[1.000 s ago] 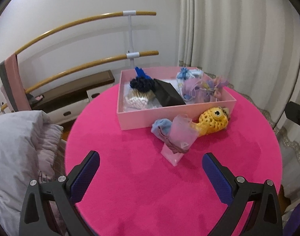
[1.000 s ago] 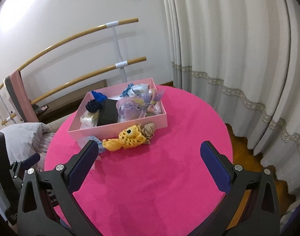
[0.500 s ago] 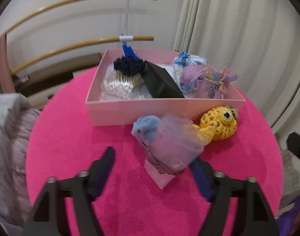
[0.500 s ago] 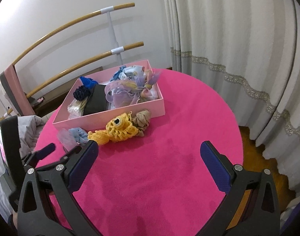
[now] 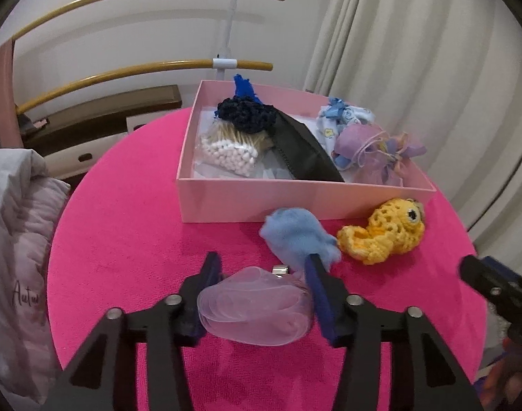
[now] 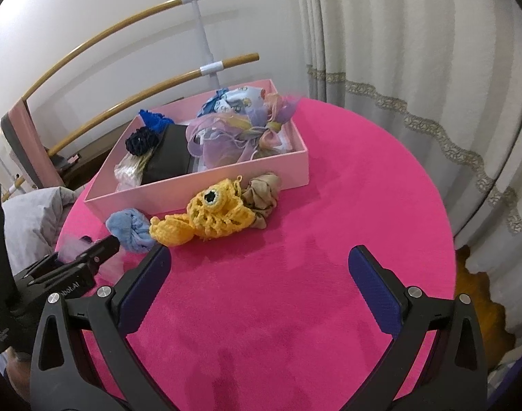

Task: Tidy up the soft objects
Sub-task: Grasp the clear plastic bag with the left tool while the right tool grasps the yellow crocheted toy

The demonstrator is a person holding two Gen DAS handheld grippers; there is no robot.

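My left gripper (image 5: 262,267) is shut on a sheer pink organza pouch (image 5: 254,310) near the table's front. A blue fluffy piece (image 5: 300,236) lies just beyond its right finger. A yellow crocheted fish (image 5: 385,234) lies in front of the pink box (image 5: 295,198). In the right wrist view the fish (image 6: 209,214), the blue piece (image 6: 130,227) and a beige scrunchie (image 6: 262,197) lie before the box (image 6: 199,185). My right gripper (image 6: 259,274) is open and empty above the table. The left gripper (image 6: 89,260) shows there at the left.
The box holds cotton swabs (image 5: 231,147), a dark blue scrunchie (image 5: 247,114), a black pouch (image 5: 302,154) and pastel fabric bags (image 5: 373,150). The round pink table (image 6: 329,239) has curtains (image 6: 415,51) at the right, rails (image 5: 141,68) behind and bedding (image 5: 14,222) at the left.
My left gripper has moved forward and closed on the pink pouch, pulling it apart from the blue piece. My right gripper stayed open and moved slightly closer to the box.
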